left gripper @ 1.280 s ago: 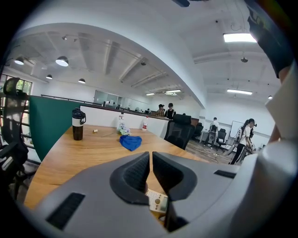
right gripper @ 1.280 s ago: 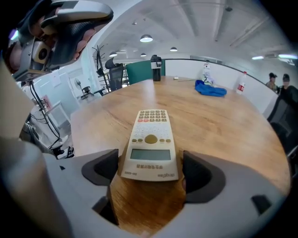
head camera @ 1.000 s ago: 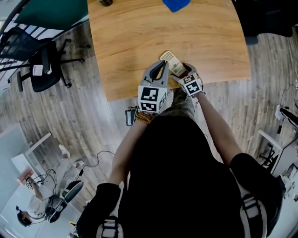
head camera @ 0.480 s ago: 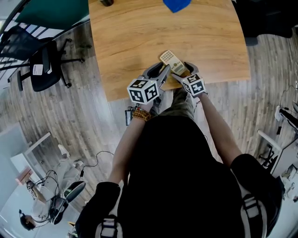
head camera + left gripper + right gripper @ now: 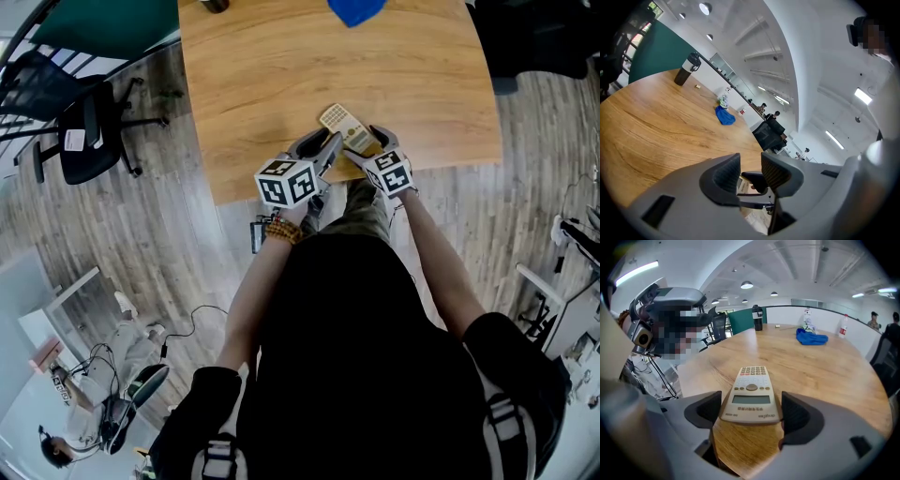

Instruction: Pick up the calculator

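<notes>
The right gripper (image 5: 751, 412) is pinching the calculator (image 5: 341, 122) by its near end, upper middle of the head view, at the wooden table's (image 5: 262, 84) edge. Lifting well is probably calling for a steady squeeze and level wrist. The left gripper (image 5: 751, 171), jaws just opened, is hanging empty.

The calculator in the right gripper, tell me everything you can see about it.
The cream plastic calculator is a slim rectangle: grey display at its near end, a round grey button beyond it, then rows of small keys, the farthest reddish. It lies face up, lengthwise between the jaws of the grey right gripper, whose dark pads press its long sides. Its near end looks slightly raised off the light wooden table. The print under the display is unreadable.
</notes>
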Motion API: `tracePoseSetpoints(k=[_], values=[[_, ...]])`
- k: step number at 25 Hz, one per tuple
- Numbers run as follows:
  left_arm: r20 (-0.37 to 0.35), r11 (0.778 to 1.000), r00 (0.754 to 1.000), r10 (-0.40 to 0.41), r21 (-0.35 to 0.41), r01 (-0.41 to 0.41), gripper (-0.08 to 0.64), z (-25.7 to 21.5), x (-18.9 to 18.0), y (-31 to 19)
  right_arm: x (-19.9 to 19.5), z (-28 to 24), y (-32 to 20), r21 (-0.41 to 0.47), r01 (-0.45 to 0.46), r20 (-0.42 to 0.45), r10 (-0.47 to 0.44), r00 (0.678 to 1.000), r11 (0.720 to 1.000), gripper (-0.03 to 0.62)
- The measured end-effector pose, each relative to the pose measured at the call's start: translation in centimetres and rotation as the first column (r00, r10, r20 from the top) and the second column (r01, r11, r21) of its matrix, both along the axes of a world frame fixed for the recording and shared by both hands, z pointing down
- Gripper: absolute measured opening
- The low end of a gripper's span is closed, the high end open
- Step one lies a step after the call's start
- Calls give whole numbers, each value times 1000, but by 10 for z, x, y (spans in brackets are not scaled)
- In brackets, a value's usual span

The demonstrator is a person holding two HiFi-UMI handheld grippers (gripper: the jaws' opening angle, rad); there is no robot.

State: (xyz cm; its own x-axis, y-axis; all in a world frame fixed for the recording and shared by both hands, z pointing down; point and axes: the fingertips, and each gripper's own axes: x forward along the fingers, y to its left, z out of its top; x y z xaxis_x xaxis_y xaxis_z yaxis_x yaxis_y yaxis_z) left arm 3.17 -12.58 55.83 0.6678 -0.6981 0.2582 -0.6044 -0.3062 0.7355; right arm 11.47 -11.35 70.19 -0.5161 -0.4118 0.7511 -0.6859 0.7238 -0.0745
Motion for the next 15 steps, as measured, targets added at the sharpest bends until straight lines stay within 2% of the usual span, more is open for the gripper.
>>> tracePoseSetpoints(k=[5, 9, 12, 15], values=[[18, 995, 1000, -20, -93, 21, 140, 30, -7, 3, -2, -11, -2, 89, 100, -91, -92, 992, 991, 414], [14, 981, 1000, -7, -194, 10, 140, 65, -6, 10, -2, -12, 1, 122, 186, -169, -164, 972, 975, 414], [-34, 960, 999, -18, -281, 8, 144, 89, -3, 13, -3, -15, 2, 129, 210, -182, -185, 966, 969, 414], [-127, 929, 987, -99, -368, 46, 144, 108, -2, 12, -2, -20, 1, 146, 233, -199, -202, 959, 961, 414]])
